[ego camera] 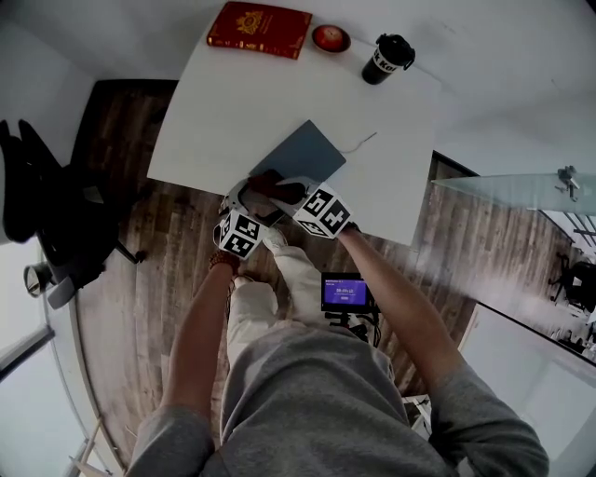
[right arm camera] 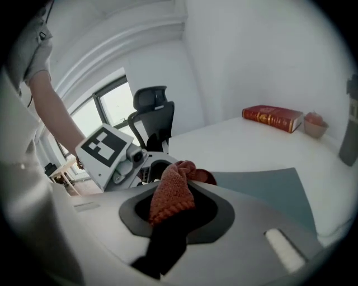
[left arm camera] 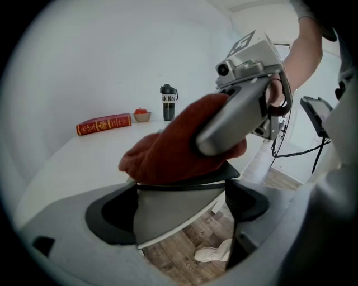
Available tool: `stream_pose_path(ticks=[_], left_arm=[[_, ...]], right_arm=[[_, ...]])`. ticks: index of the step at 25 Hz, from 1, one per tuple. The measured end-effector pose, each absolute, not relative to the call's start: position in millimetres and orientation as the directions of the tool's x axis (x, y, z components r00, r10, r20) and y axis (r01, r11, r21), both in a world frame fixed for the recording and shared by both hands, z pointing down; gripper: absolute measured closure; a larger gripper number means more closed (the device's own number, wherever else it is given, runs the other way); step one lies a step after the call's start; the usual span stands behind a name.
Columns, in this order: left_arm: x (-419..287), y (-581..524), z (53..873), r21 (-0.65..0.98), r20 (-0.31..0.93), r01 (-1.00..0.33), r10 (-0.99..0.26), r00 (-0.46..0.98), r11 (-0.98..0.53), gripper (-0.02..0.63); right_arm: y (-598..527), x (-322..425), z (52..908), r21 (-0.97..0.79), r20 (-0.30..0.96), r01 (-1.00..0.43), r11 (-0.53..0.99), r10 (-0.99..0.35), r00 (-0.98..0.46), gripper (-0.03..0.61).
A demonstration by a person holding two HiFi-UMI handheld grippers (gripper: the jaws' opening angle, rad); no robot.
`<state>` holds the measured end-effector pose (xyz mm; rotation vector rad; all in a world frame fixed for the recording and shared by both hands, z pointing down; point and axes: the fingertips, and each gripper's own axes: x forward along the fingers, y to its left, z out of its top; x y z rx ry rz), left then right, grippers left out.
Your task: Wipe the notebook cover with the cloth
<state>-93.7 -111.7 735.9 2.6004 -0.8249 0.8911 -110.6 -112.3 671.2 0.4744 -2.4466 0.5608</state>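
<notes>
A grey-blue notebook (ego camera: 305, 149) lies at the near edge of the white table (ego camera: 223, 112), with one corner past the edge. My left gripper (ego camera: 242, 200) is shut on that corner; in the left gripper view the grey cover (left arm camera: 173, 215) fills the gap between the black pads (left arm camera: 109, 215). My right gripper (ego camera: 282, 193) is shut on a rust-red cloth (ego camera: 270, 184) and presses it onto the near part of the cover. The cloth (right arm camera: 170, 192) bunches between the right jaws, with the notebook (right arm camera: 268, 187) beyond. Seen from the left gripper, the cloth (left arm camera: 168, 151) sits under the right gripper (left arm camera: 240, 106).
At the table's far edge are a red book (ego camera: 259, 28), a small bowl (ego camera: 331, 38) and a black tumbler (ego camera: 386, 58). A thin white cord (ego camera: 358, 143) lies by the notebook. A black office chair (ego camera: 47, 214) stands left; a small lit screen (ego camera: 345, 292) is below the table.
</notes>
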Motion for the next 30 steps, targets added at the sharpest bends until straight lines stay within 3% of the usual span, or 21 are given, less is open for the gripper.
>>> stream_pose_path(ticks=[7,14,23,30], left_arm=[[-94.0,-113.3,734.9,0.063,0.624,-0.591,-0.431,0.652,-0.804,0.135],[-93.6,-112.3,736.3,0.066,0.630,-0.590,-0.425,0.650,-0.805,0.135],[-93.3,-112.9,736.7,0.062,0.627,-0.590,-0.429,0.650,-0.805,0.133],[-93.3,-113.2,738.0,0.061,0.628,-0.595,-0.433,0.647,-0.801,0.130]], right_arm=[[-153.5,-30.8,624.0,-0.152,0.523,-0.581,0.799,-0.434,-0.734,0.491],[-181.6,67.3,628.7,-0.090,0.571,-0.754,0.650,-0.587,-0.574,0.489],[-175.9,95.8,701.3,-0.150,0.703,-0.832,0.534,-0.534,-0.470,0.486],[-167.1,80.9,709.9,-0.112,0.732,-0.814,0.570,-0.506,-0.455,0.491]])
